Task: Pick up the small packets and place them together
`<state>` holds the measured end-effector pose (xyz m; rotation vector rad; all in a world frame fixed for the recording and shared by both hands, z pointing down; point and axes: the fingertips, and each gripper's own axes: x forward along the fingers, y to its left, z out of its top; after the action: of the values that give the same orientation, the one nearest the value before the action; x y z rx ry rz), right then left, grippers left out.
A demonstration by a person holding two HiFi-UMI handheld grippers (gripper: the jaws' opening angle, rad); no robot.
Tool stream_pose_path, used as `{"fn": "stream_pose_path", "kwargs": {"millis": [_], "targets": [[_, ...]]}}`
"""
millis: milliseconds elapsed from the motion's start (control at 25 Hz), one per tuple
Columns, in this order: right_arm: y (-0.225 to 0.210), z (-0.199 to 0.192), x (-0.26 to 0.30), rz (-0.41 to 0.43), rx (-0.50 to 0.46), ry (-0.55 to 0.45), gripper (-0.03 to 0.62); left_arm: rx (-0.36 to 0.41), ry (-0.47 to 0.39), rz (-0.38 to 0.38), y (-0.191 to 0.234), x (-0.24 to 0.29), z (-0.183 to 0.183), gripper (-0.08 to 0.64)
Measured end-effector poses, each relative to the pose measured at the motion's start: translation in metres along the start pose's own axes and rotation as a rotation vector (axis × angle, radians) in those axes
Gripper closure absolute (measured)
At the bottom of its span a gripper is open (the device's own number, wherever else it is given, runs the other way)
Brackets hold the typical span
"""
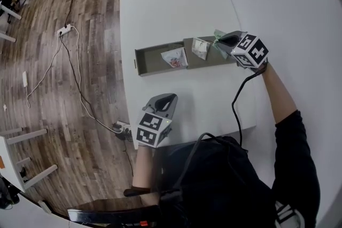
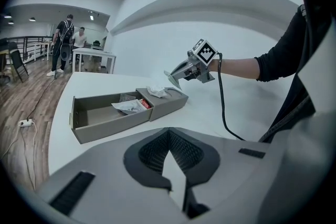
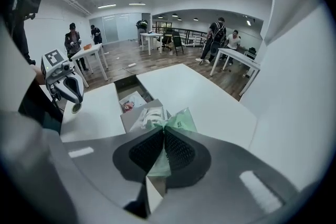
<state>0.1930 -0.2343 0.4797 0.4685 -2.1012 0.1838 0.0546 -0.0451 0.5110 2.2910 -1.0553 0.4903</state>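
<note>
A long grey box [image 1: 160, 69] lies across the white table [image 1: 176, 13]. Its open left part holds a white-and-red packet [image 1: 175, 57], and a white packet [image 1: 200, 48] rests on its closed right part. My right gripper [image 1: 220, 43] hovers at the box's right end, shut on a pale green packet [image 3: 179, 120] that sticks out past the jaws. The left gripper view shows this gripper [image 2: 175, 77] above the box [image 2: 105, 126]. My left gripper [image 1: 164, 102] is shut and empty, near the table's front edge, well short of the box.
The table's left edge drops to a wooden floor with a power strip [image 1: 64, 30] and trailing cables. A white wall runs close along the right side. Several people [image 3: 216, 39] stand at distant tables [image 3: 236, 57].
</note>
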Motion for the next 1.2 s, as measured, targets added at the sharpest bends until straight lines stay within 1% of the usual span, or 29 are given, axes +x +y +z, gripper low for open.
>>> {"fn": "stream_pose_path", "kwargs": {"millis": [240, 640, 840, 1040, 1080, 1160, 1200], "targets": [[-0.001, -0.027, 0.016, 0.036, 0.035, 0.05, 0.578, 0.009, 0.016, 0.003, -0.004, 0.001, 0.001, 0.56], [0.001, -0.033, 0.036, 0.081, 0.02, 0.105, 0.577, 0.008, 0.029, 0.004, -0.003, 0.006, 0.001, 0.56], [0.0, -0.036, 0.042, 0.087, 0.024, 0.117, 0.565, 0.004, 0.032, 0.009, 0.003, 0.007, 0.0, 0.56], [0.0, -0.037, 0.042, 0.103, 0.015, 0.119, 0.545, 0.005, 0.032, 0.009, 0.007, 0.008, 0.0, 0.56], [0.001, -0.036, 0.041, 0.108, 0.011, 0.122, 0.535, 0.004, 0.033, 0.008, 0.007, 0.008, 0.0, 0.56], [0.001, -0.034, 0.036, 0.115, -0.001, 0.125, 0.487, 0.0, 0.033, 0.008, 0.009, 0.008, 0.0, 0.56], [0.001, -0.031, 0.033, 0.113, -0.009, 0.12, 0.485, -0.003, 0.033, 0.009, 0.009, 0.008, 0.0, 0.56]]}}
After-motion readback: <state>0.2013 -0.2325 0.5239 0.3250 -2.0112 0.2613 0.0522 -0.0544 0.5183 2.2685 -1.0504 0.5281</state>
